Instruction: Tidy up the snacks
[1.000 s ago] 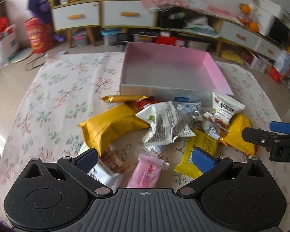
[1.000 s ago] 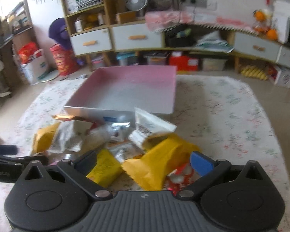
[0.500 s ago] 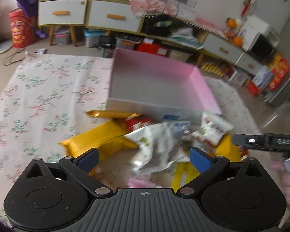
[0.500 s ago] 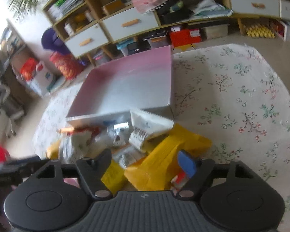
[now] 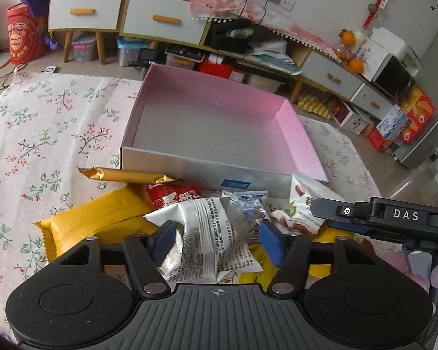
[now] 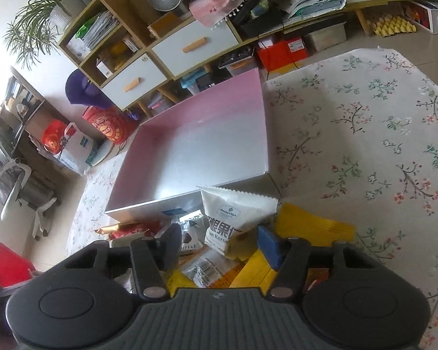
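Both tools have dropped onto the snack pile since a second ago. Left tool (image 5: 217, 240) is closing around the white packet (image 5: 207, 233); right tool (image 6: 219, 245) is closing around another white packet (image 6: 233, 218), pads not yet pressing.

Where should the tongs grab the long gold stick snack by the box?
Grab the gold stick snack across its thin middle, coming from above. It lies flat beside the box wall, so only its long sides are open; its crimped ends are flimsy, and one touches the red packet.
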{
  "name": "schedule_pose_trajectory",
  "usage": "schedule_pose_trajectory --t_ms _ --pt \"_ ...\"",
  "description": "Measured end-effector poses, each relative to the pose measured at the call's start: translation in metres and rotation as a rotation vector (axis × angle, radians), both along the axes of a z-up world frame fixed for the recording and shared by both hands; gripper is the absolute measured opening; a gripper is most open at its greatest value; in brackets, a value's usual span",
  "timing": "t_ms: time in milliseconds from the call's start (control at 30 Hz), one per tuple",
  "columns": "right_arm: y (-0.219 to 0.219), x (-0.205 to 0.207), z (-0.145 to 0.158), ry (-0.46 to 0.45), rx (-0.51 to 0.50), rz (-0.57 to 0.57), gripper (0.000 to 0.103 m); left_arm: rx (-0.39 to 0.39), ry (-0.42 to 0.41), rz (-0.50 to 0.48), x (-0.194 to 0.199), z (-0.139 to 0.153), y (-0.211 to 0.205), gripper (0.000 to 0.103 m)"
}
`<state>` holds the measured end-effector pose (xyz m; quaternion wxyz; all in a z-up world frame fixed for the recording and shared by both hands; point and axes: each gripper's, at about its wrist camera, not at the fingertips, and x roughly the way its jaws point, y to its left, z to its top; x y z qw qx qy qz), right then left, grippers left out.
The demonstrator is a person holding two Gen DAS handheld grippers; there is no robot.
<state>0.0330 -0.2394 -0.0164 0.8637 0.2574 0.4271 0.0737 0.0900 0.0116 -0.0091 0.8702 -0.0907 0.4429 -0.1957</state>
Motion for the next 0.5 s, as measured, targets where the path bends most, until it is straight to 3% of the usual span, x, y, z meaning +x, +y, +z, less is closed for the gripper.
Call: schedule_pose_trajectory --t_ms 100,333,500 --pt "0.0026 0.0022 -0.0052 -0.005 -0.019 0.000 0.039 0.007 0.004 0.008 0.0001 -0.0027 0.0004 0.044" --pt "0.0013 0.0023 -0.0089 -0.008 -0.038 -0.020 0.014 0.009 -0.016 0.024 -0.0040 -0.0003 0.0023 0.037" --pt "0.0028 0.0008 -0.0057 -0.011 -0.049 -0.022 0.008 0.005 -0.017 0.025 -0.0048 0.0015 0.0039 0.036"
